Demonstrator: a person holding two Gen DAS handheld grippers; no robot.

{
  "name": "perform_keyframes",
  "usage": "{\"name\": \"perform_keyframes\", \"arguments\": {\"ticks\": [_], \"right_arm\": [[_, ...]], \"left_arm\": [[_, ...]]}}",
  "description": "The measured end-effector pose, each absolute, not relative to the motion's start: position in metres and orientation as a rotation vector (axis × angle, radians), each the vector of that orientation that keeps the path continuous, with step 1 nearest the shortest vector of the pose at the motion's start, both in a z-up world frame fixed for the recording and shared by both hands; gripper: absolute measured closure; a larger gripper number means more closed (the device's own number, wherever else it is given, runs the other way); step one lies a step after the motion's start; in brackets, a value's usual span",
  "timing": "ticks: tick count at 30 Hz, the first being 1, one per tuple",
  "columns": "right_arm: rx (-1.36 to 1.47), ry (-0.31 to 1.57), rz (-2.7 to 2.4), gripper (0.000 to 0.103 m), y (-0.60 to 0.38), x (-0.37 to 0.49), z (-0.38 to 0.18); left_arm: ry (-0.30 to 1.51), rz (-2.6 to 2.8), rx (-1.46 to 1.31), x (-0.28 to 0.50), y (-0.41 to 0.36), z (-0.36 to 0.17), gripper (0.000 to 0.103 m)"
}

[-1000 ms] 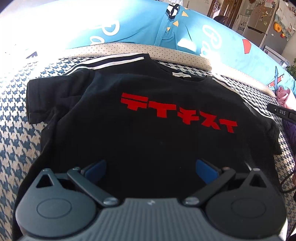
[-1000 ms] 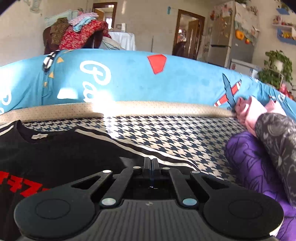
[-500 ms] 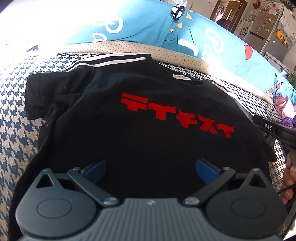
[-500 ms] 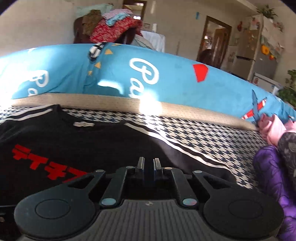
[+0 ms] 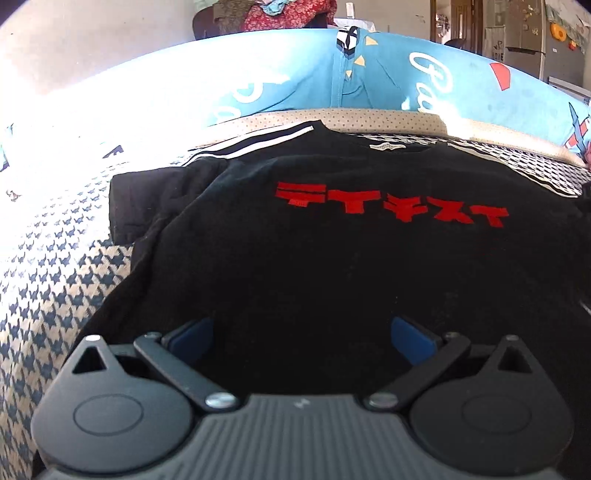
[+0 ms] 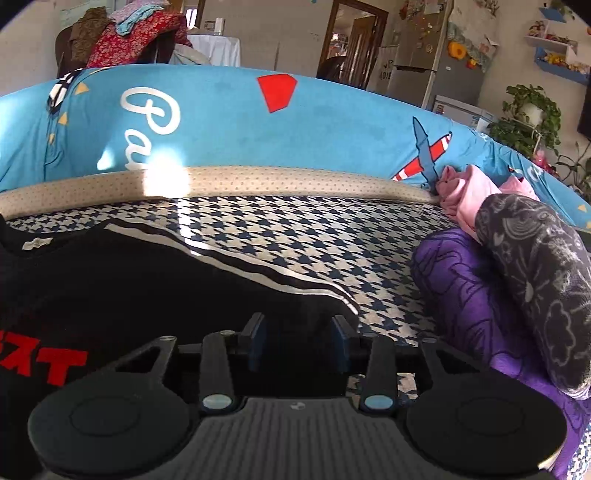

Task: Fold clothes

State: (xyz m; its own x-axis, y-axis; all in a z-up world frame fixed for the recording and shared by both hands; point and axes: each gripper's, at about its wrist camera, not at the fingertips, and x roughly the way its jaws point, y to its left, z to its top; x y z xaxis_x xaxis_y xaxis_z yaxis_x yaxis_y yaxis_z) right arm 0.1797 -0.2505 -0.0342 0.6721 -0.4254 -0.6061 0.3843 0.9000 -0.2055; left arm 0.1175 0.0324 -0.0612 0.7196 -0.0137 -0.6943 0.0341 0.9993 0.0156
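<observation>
Lying flat: black t-shirt point(image 5: 332, 266), front up, spread on the checked cover point(image 5: 55, 280) of a bed or sofa; can't tell which.
Print: red blocky lettering point(image 5: 391, 206) across chest, neck label point(image 5: 386, 146) at far edge.
Left sleeve side: sleeve point(image 5: 147, 199) bunched w/ creases, white stripes point(image 5: 266, 142) along shoulder.
Left gripper point(image 5: 301, 332): released, blue pads far apart, nothing pinched; sits over lower part of shirt, fabric under & btwn the fingers.
Right gripper point(image 6: 299, 338): jaws have just been opening, now partly apart; black sleeve edge lies btwn the fingers point(image 6: 255, 332) but pads not pressing on it.
Right sleeve side: white stripe point(image 6: 258, 266) runs diagonally down to the sleeve end, just beside right gripper.
Right of shirt: purple garment point(image 6: 472, 295) heaped on the cover, near gripper; grey patterned sleeve point(image 6: 539, 280) of the person over it; pink cloth point(image 6: 469, 192) behind.
Back: blue cushion point(image 6: 229, 122) w/ white script, red shape & plane print, beige dotted band point(image 6: 258, 181) under it.
Room bkgd: clothes pile on chair point(image 6: 122, 33), fridge point(image 6: 432, 62), plant point(image 6: 528, 118).
</observation>
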Motion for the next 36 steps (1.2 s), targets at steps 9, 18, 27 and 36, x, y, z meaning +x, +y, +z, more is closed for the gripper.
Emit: {"name": "perform_keyframes", "arguments": {"ticks": [9,18,27,36], "right_arm": [[0.053,0.735,-0.351,0.059,-0.286,0.184,-0.051],[0.123,0.692,-0.267,0.092,-0.288,0.186,-0.051],[0.04,0.58,-0.255,0.094,-0.259,0.177,-0.027],[-0.163,0.483,0.018,0.093,-0.167,0.165,-0.017]], "left_arm": [[0.738,0.014,0.027,0.113,0.029,-0.065,0.0],[0.734,0.024,0.042,0.113,0.026,-0.065,0.0],[0.727,0.023,0.039,0.111,0.026,-0.066,0.0],[0.724,0.022,0.036,0.11,0.025,-0.067,0.0]]}}
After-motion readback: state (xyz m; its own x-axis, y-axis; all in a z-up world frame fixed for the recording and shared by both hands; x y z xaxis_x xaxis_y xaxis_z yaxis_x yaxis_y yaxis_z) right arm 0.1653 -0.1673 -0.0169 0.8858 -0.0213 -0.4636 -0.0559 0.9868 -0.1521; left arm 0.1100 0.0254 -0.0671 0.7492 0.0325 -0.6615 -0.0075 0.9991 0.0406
